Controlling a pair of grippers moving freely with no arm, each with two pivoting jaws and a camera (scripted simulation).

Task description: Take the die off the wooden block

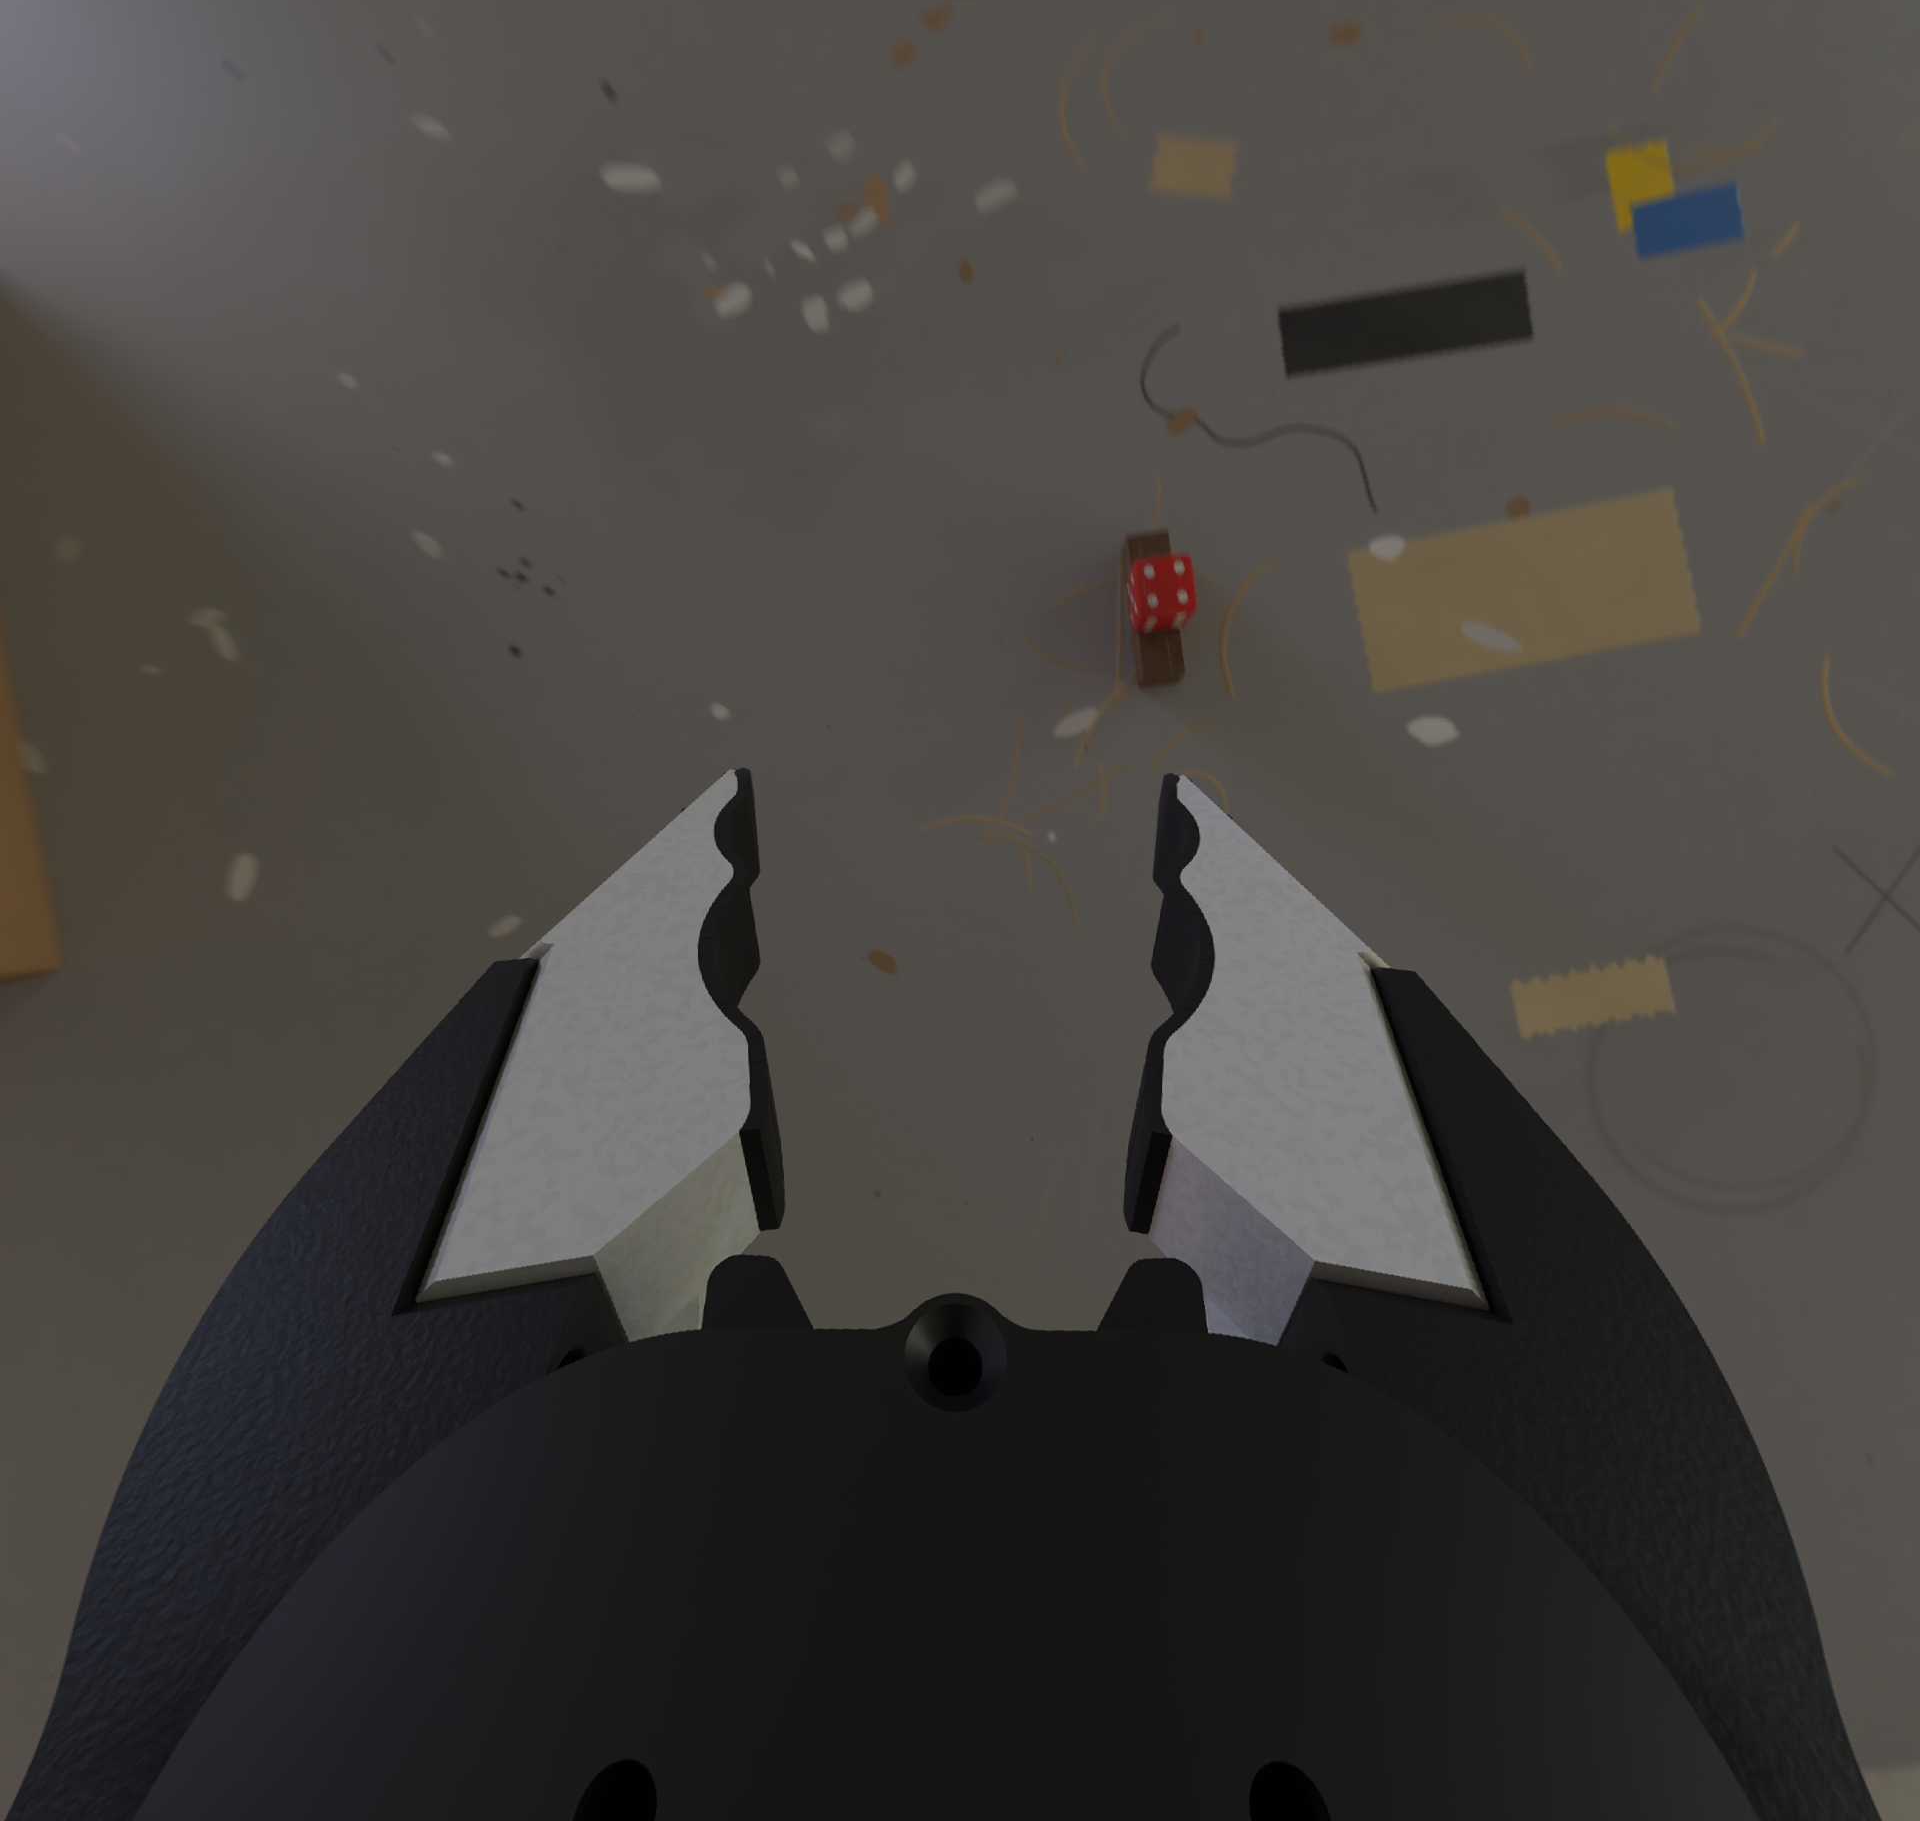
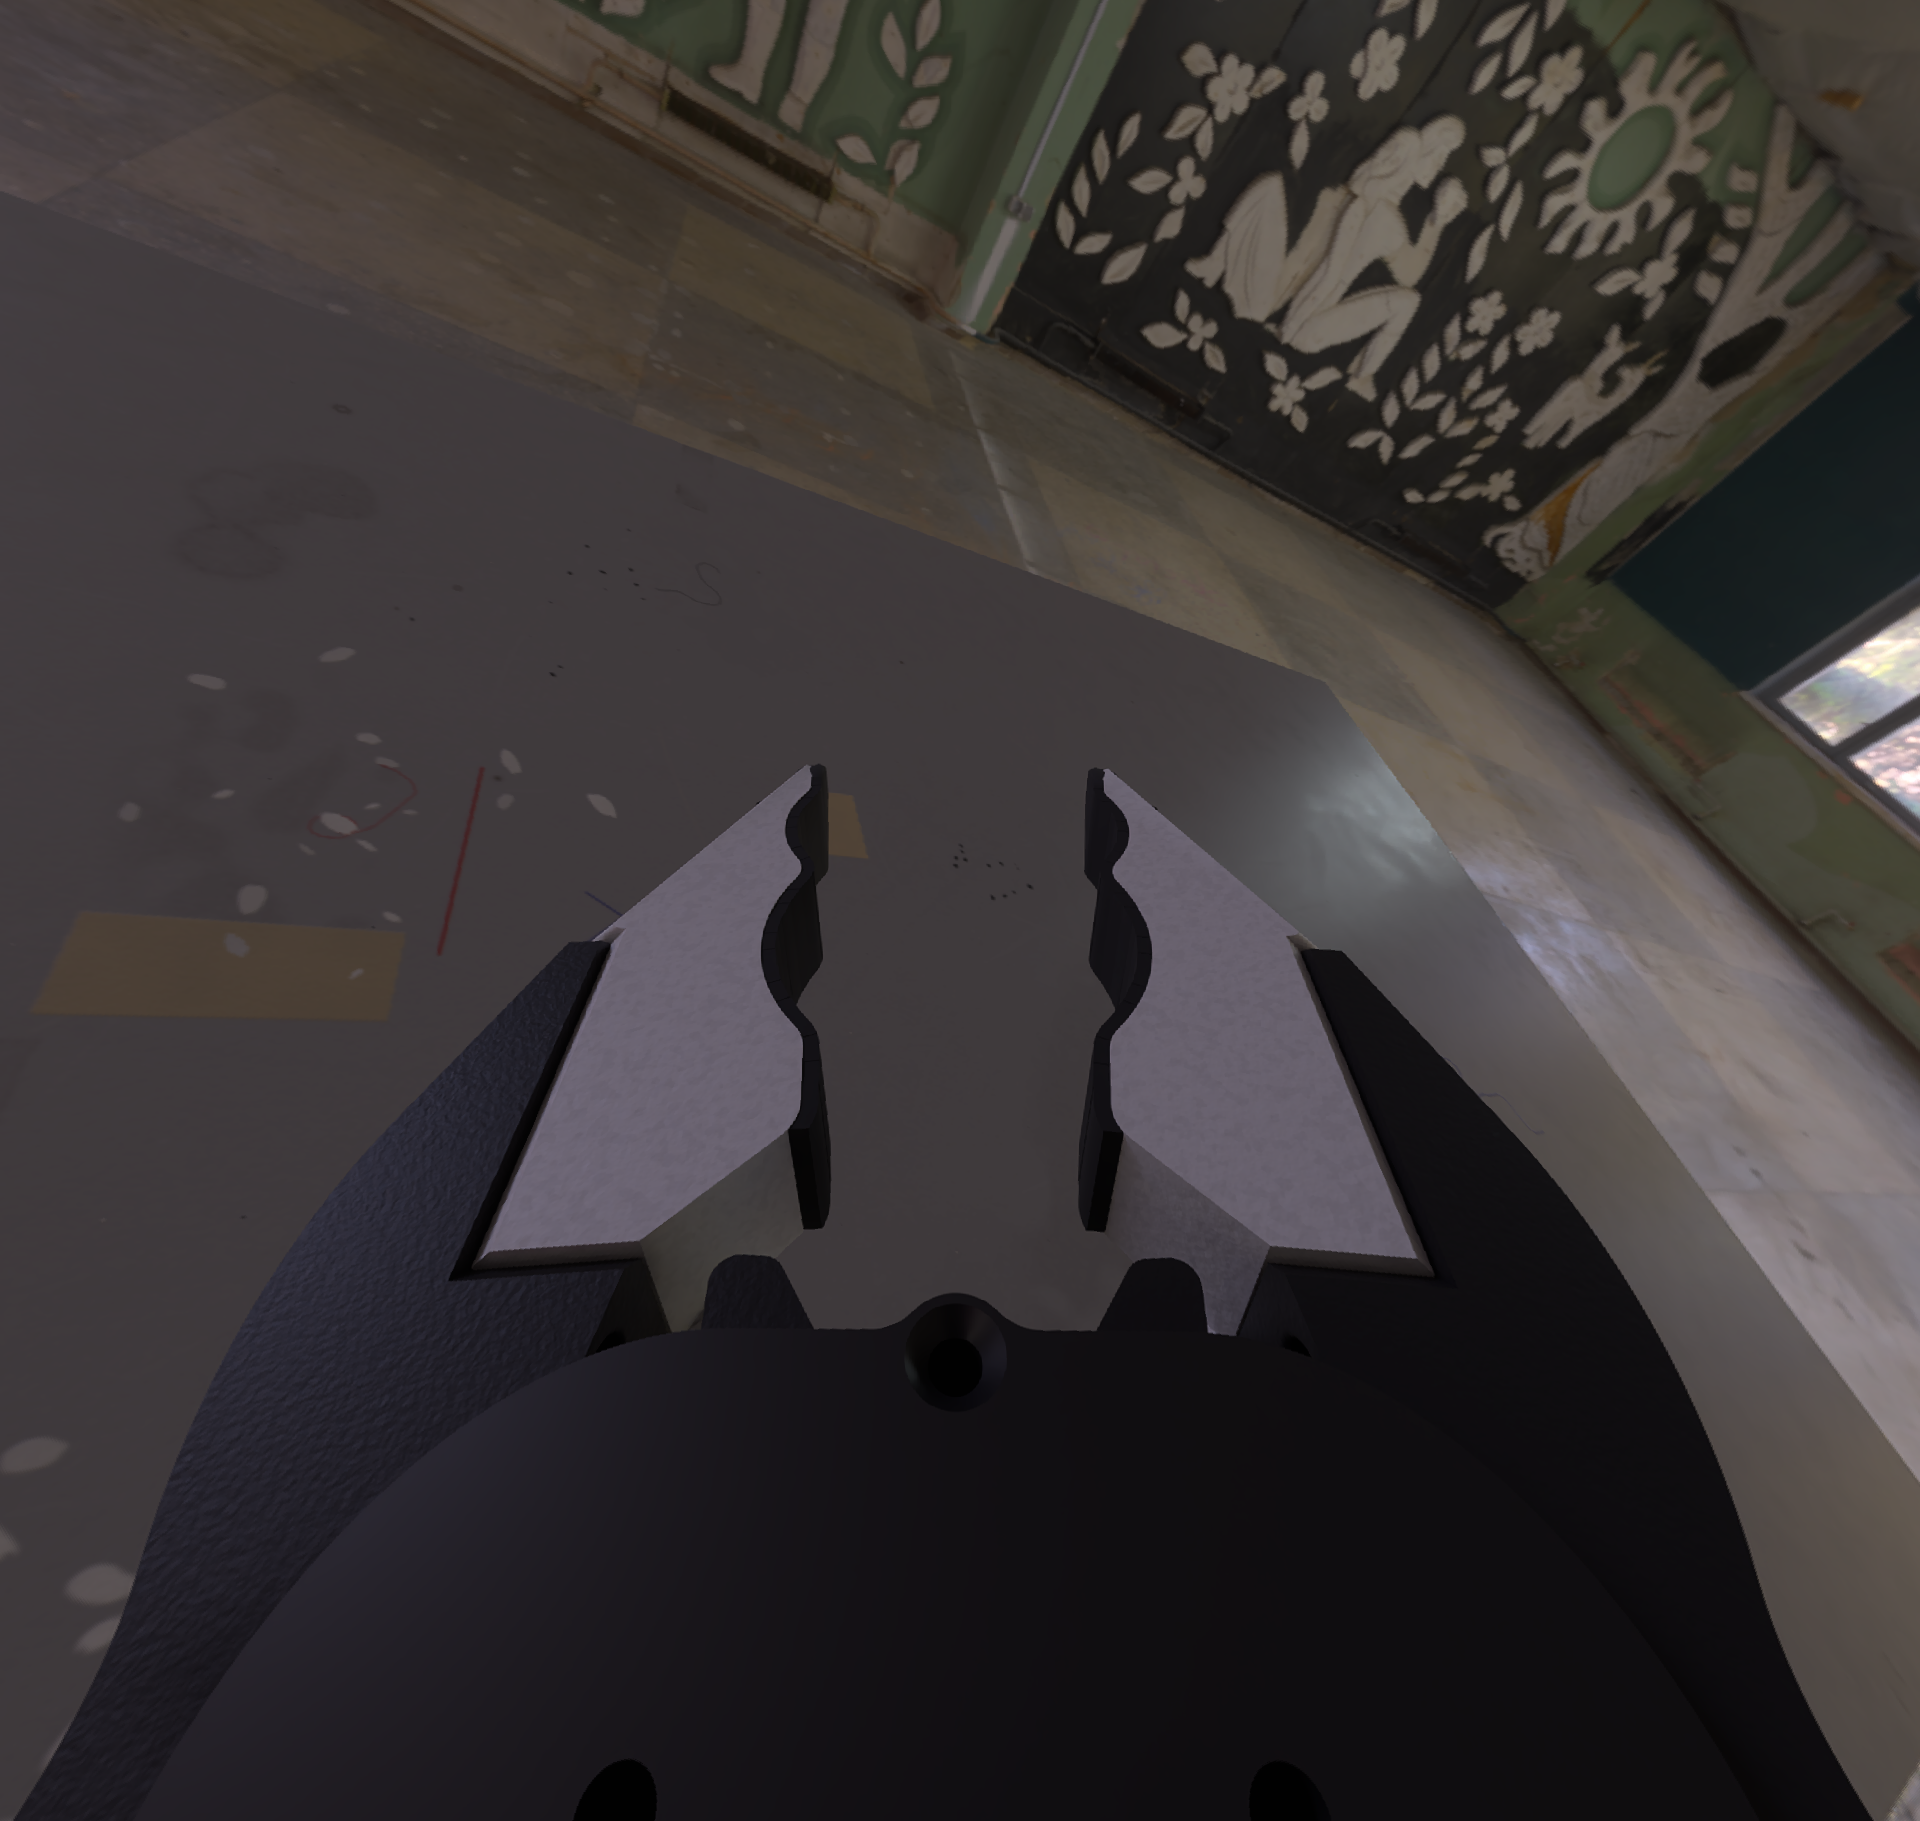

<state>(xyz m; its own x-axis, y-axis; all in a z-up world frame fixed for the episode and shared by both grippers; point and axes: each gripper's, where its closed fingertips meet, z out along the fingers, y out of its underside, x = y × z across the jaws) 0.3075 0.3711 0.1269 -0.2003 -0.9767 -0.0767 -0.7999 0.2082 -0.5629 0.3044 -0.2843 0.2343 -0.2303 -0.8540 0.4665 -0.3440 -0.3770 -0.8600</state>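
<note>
Left tool (image 1: 954,776) wide, empty, high above red die (image 1: 1161,593) on wooden block (image 1: 1160,663); right tool (image 2: 954,772) wide, empty

The die (image 1: 1161,592) hides the wooden block's (image 1: 1157,657) middle.

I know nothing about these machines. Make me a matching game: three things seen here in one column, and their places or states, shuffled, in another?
Things:
1. small red die with white pips
2. dark brown wooden block
3. left hand-held gripper

Places or states:
A. lies flat on the grey table
B. open, holding nothing
C. sits on top of the block

Pairs: 1-C, 2-A, 3-B
</note>
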